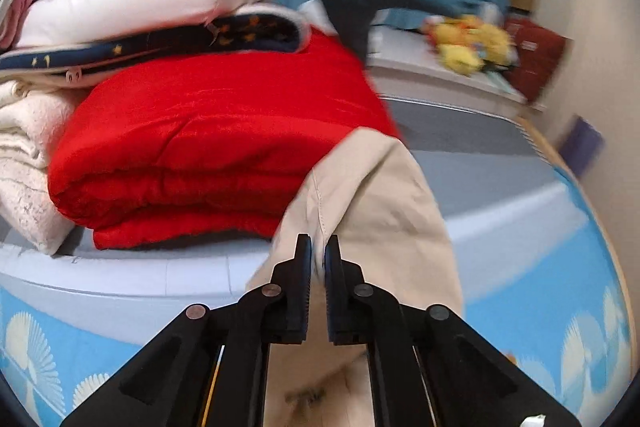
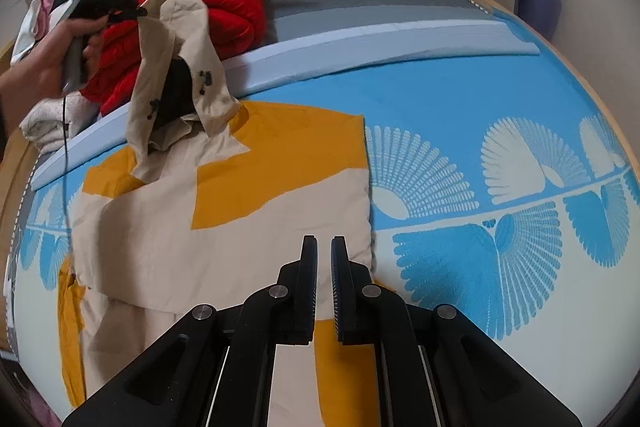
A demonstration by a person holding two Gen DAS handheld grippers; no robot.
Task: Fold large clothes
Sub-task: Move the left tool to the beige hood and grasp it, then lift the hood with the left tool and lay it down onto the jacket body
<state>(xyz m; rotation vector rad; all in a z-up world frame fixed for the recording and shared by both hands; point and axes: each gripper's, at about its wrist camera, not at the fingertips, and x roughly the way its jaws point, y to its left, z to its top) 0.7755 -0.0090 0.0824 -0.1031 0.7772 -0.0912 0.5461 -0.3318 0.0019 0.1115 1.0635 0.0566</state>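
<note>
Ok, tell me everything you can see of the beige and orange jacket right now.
The jacket is a smooth woven garment in beige with big mustard-orange patches, spread mostly flat on the blue patterned bedcover. Its upper left part, showing a dark lining and dark toggle fastenings, is lifted clear of the bed by the left tongs, which are shut on a seamed beige edge. The right tongs are closed low over its near edge; whether they pinch fabric is unclear.

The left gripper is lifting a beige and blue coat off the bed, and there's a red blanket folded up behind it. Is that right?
Nearly. The coat is beige and orange, not blue; the blue belongs to the bed sheet beneath it. The right wrist view shows this. The left gripper does lift its beige cloth, and the red blanket is folded behind.
</note>
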